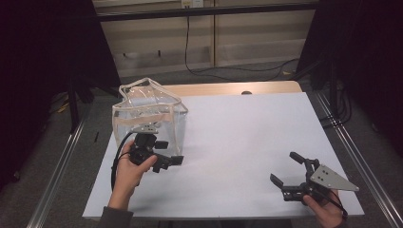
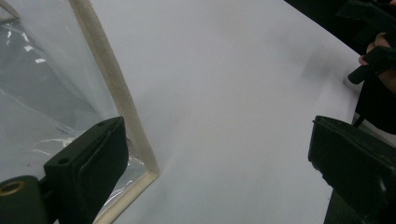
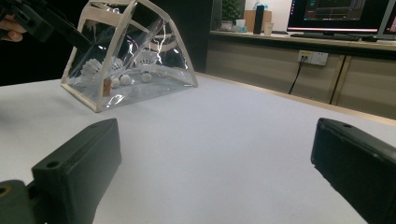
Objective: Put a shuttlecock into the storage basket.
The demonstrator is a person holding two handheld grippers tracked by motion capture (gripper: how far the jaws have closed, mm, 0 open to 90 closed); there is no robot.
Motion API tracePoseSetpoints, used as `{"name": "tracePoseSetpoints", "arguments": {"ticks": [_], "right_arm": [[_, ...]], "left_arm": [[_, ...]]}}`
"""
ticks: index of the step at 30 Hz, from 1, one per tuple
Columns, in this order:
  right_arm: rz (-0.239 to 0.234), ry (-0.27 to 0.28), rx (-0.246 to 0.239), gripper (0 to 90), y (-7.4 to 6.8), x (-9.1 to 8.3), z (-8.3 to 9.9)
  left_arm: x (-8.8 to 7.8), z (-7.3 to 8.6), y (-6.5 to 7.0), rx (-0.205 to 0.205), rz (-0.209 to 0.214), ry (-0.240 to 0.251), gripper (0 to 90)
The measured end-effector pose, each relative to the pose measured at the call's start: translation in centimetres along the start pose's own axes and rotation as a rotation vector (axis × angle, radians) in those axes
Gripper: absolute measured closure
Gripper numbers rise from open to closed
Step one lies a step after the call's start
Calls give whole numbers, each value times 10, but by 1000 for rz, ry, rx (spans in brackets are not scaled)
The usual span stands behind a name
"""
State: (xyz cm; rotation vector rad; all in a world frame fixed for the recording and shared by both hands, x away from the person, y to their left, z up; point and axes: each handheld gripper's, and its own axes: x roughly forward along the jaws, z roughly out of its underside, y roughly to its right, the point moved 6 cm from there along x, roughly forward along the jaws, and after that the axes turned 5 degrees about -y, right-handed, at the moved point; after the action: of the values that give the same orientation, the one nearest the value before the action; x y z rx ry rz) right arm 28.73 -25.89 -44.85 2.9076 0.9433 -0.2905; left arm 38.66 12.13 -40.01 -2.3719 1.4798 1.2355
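Note:
A clear plastic bag [image 1: 148,115] with beige trim stands on the left of the white tabletop [image 1: 237,133]. In the right gripper view the bag [image 3: 126,60] holds white shuttlecocks [image 3: 95,70]. My left gripper [image 1: 169,152] is open at the bag's near right corner, and a hand holds it. In the left gripper view the bag's trimmed corner [image 2: 122,107] lies just inside the left jaw, apart from both jaws of the left gripper [image 2: 215,140]. My right gripper [image 1: 283,167] is open and holds nothing, low over the table's front right.
Metal rails [image 1: 354,152] run along both sides of the table, and a bare wooden edge [image 1: 228,89] shows at its far end. Beyond it are cabinets with a hanging cable [image 1: 187,42]. Monitors [image 3: 336,11] stand on a counter farther off.

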Motion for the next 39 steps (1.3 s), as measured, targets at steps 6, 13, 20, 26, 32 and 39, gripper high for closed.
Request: {"name": "tracePoseSetpoints", "arguments": {"ticks": [6, 13, 20, 26, 32, 39], "right_arm": [[-1, 1, 2, 13, -1, 0, 0], [-4, 4, 2, 13, -1, 0, -1], [-2, 2, 0, 13, -1, 0, 0], [-2, 1, 2, 13, -1, 0, 0], [-6, -1, 1, 13, -2, 0, 0], [-4, -2, 0, 13, -1, 0, 0]], "left_arm": [[1, 3, -1, -2, 0, 17, 50], [1, 9, -3, -1, -1, 25, 48], [1, 18, -5, -4, 6, 51, 44], [-3, 26, -8, -8, 5, 63, 44], [-4, 32, -8, 0, 11, 77, 39], [-5, 39, -11, -14, 5, 74, 39]]}}
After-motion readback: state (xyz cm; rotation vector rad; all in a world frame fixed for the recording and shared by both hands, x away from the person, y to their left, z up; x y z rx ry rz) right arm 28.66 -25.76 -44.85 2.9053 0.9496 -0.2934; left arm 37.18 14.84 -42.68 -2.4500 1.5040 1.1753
